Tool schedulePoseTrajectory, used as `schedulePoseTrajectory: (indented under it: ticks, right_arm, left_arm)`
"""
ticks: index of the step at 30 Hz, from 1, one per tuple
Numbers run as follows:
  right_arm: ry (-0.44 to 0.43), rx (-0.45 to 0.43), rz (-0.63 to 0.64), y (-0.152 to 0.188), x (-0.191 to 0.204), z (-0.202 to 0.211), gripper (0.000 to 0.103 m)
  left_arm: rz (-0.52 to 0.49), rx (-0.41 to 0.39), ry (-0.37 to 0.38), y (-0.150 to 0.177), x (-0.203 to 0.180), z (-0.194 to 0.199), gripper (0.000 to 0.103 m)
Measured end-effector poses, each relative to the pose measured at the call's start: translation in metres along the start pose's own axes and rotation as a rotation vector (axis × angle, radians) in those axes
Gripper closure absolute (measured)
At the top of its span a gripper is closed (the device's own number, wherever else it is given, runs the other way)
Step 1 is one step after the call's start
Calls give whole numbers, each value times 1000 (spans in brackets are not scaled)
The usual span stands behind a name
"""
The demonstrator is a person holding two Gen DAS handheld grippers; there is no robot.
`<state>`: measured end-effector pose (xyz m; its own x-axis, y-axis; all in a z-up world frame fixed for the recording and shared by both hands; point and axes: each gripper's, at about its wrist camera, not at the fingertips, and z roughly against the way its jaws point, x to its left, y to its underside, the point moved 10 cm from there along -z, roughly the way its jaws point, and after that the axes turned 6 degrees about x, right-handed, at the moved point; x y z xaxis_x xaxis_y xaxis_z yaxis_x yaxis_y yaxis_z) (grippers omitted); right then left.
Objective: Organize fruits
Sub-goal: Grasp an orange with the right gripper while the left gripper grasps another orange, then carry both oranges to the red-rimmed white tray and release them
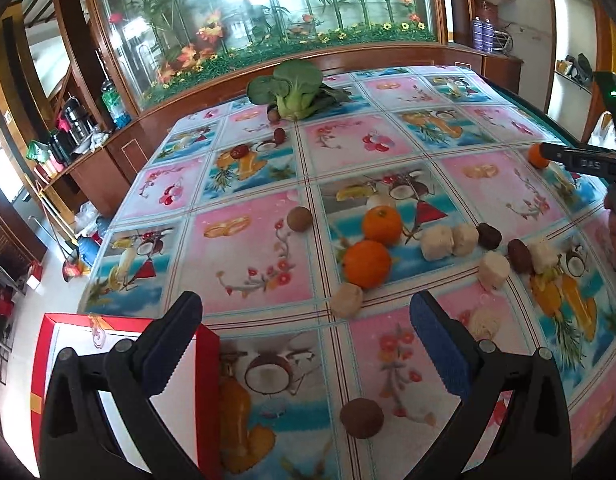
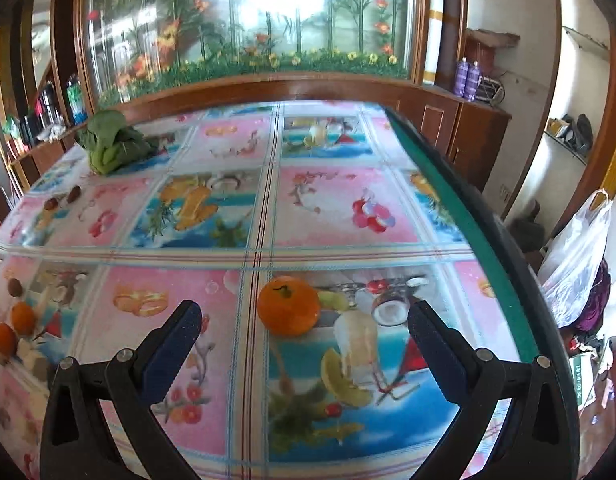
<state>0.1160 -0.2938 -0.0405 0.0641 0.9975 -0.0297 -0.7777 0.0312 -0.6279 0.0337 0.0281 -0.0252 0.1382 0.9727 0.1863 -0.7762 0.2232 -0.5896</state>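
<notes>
Left gripper [image 1: 306, 318] spread wide, empty, above the patterned table [image 1: 248, 248] at lower centre; red box [image 1: 206, 392] under its left finger at lower left; two oranges [image 1: 367, 263] just ahead, right of centre. Right gripper [image 2: 304, 326] also wide apart, holding nothing, angled down at a lone orange [image 2: 288, 305] sitting between its fingertips near the table's right edge.

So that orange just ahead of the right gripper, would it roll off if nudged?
Probably: the orange is round and sits loose on a glossy tablecloth, so a sideways nudge would likely roll it. Its flattened shape may stop it soon. The right gripper is wide open, and the peel should stand a gentle squeeze.
</notes>
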Motion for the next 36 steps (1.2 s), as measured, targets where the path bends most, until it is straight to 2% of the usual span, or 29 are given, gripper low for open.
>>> schedulePoseTrajectory:
  ticks: [4,8,14,17,20,21,23,25,30,31,36]
  right_arm:
    - [23,35,-26,-2,1,-10,17]
    - [20,94,-78,2,-6,-23,40]
    - [-13,74,-122,-1,-7,-21,67]
    - [-15,73,-127,-1,-7,-21,67]
    - [-22,72,-136,-1,-7,-21,67]
    - [-23,72,-137,-1,-7,-20,67]
    - [-28,71,-146,-1,-7,-20,67]
    - [-44,73,-159,-1,-7,-19,67]
    - [-80,68,-183,-2,-5,-17,67]
    - [-81,65,-186,-3,-5,-16,67]
    - [-94,41,-206,-5,-7,-11,67]
  left_arm:
    - [29,8,14,-3,5,-5,0]
    - [41,22,36,-10,3,-14,0]
    - [29,57,68,-23,-9,-32,0]
    - [13,74,91,-27,-16,-40,4]
    - [-24,115,119,-25,-27,-50,16]
    - [-31,125,125,-24,-29,-53,23]
    - [-26,146,144,-22,-31,-58,30]
    - [-11,160,175,-20,-33,-63,45]
    - [10,166,236,-19,-36,-66,65]
    - [10,165,251,-19,-38,-64,67]
    - [9,159,240,-18,-38,-62,68]
